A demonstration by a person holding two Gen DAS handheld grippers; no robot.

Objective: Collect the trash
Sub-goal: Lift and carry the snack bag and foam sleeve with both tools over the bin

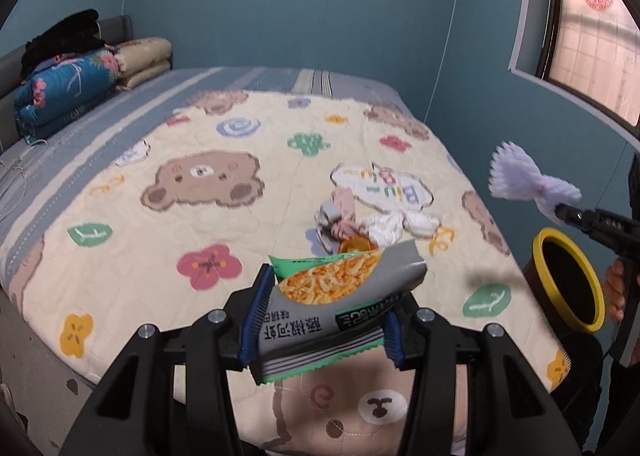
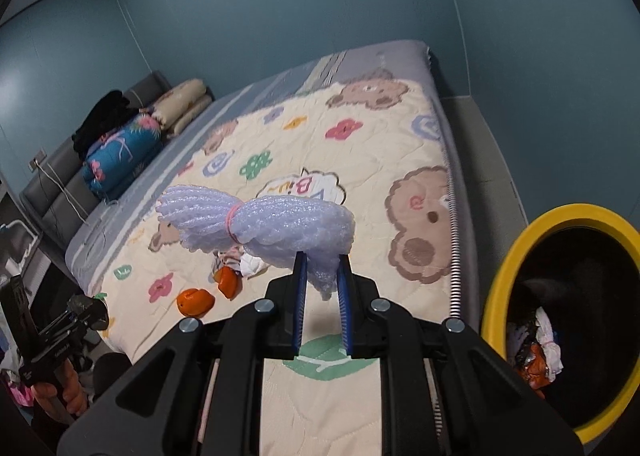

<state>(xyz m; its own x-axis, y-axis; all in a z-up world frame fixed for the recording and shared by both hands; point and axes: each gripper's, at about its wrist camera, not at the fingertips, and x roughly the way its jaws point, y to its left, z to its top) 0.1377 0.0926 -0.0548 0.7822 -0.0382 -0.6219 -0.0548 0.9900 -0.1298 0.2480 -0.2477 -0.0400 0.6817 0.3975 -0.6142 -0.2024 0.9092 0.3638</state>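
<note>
Left gripper (image 1: pixel 320 320) clamps a grey-and-green crinkly snack wrapper (image 1: pixel 340 296); right gripper (image 2: pixel 322 296) pinches a lilac foam-net bundle (image 2: pixel 256 223) by one corner. That thin hold could slip short of the yellow-rimmed black bin (image 2: pixel 496 296) at three o'clock, and the orange peels (image 2: pixel 196 302) at nine o'clock remain.

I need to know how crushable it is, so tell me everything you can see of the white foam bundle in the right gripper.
The foam bundle is a pale, lavender-white netted foam sleeve, gathered and cinched near its middle by a thin pink band, with one end fanning into loose strands. It looks soft and light. It hangs above the quilt, pinched at its lower tail by the right gripper; nothing else touches it.
</note>
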